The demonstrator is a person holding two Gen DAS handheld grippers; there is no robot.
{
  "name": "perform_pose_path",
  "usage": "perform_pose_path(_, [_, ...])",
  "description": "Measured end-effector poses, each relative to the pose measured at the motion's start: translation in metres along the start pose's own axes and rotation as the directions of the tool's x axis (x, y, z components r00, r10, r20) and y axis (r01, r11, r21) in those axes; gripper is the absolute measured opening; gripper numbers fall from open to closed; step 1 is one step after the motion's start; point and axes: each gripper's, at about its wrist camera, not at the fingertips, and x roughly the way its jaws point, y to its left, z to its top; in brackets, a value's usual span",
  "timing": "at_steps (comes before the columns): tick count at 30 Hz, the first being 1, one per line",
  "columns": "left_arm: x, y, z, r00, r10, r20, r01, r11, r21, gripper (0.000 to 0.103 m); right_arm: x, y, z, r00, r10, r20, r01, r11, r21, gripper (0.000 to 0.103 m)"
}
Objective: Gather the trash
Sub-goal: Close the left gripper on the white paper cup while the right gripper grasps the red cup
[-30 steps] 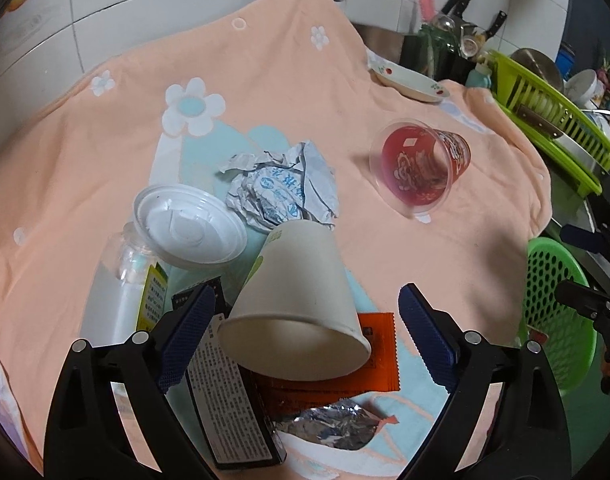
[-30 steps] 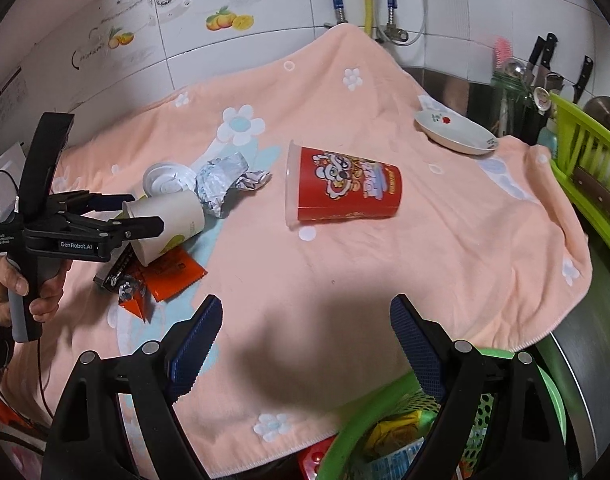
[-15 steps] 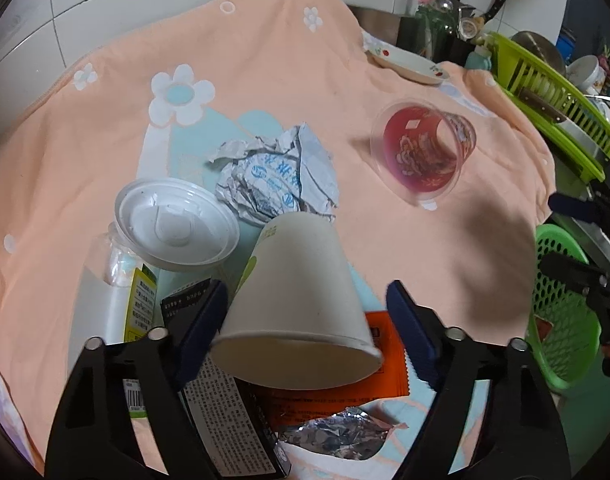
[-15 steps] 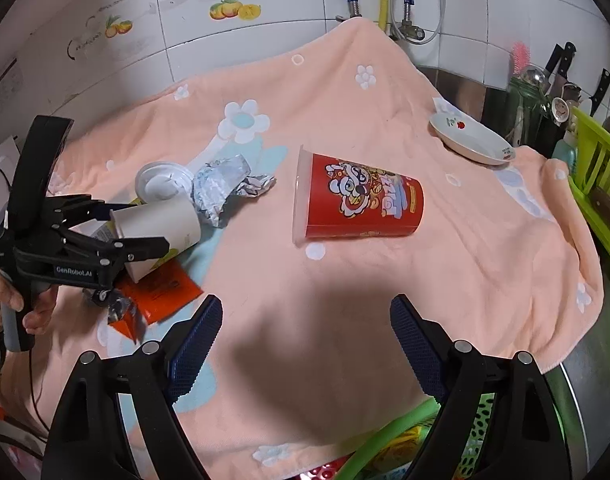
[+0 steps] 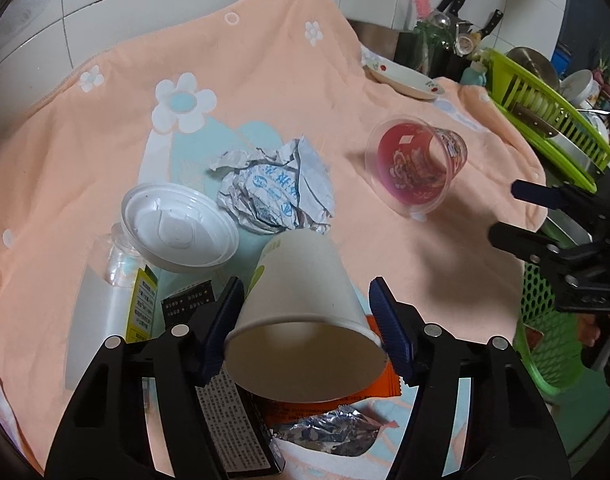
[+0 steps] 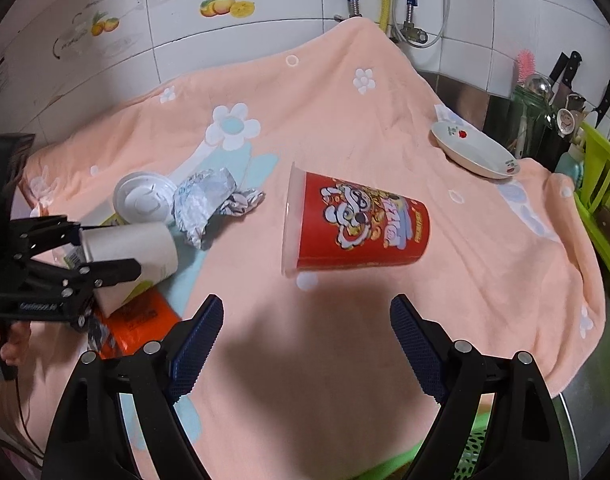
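My left gripper (image 5: 305, 320) is shut on a white paper cup (image 5: 301, 280), its blue pads pressed on both sides of the cup near the rim. The cup also shows in the right wrist view (image 6: 133, 250), held by the left gripper (image 6: 101, 252). My right gripper (image 6: 305, 332) is open and empty, a short way in front of a red snack cup (image 6: 357, 228) that lies on its side. The red cup (image 5: 417, 168) shows its open mouth in the left wrist view. A crumpled foil wrapper (image 5: 277, 192), a white plastic lid (image 5: 177, 232), an orange packet (image 6: 145, 316) and a clear bottle (image 5: 105, 280) lie around the paper cup.
An orange flowered towel (image 6: 385, 120) covers the counter. A white dish (image 6: 473, 152) sits at the back right. A green dish rack (image 5: 545, 112) and knives stand on the right. A green mesh basket (image 5: 541, 320) is below the towel's right edge.
My left gripper closed onto the paper cup. My right gripper moved forward toward the red cup, which now looks larger in its view.
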Motion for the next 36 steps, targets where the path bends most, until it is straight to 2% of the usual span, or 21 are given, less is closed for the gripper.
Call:
perform_pose_path(13, [-0.014, 0.015, 0.003, 0.998, -0.032, 0.049, 0.035, 0.998, -0.059, 0.062, 0.035, 0.011, 0.017, 0.991, -0.130, 0.029, 0.128, 0.991, 0.048, 0.063])
perform_pose_path(19, [-0.016, 0.020, 0.002, 0.997, -0.050, 0.066, 0.055, 0.996, -0.075, 0.061, 0.051, 0.019, 0.021, 0.970, -0.240, 0.052, 0.238, 0.971, 0.041, 0.062])
perform_pose_path(26, [-0.016, 0.022, 0.001, 0.995, -0.064, 0.071, 0.070, 0.994, -0.083, 0.057, 0.060, 0.014, 0.017, 0.959, -0.280, 0.042, 0.278, 0.959, 0.047, 0.052])
perform_pose_path(31, [-0.017, 0.020, 0.001, 0.995, -0.071, 0.072, 0.077, 0.994, -0.076, 0.057, 0.054, 0.004, 0.010, 0.961, -0.271, 0.047, 0.268, 0.961, 0.062, 0.022])
perform_pose_path(36, [-0.020, 0.013, 0.002, 0.994, -0.079, 0.079, 0.084, 0.994, -0.067, 0.057, 0.045, -0.009, 0.003, 0.967, -0.249, 0.057, 0.244, 0.966, 0.086, 0.008])
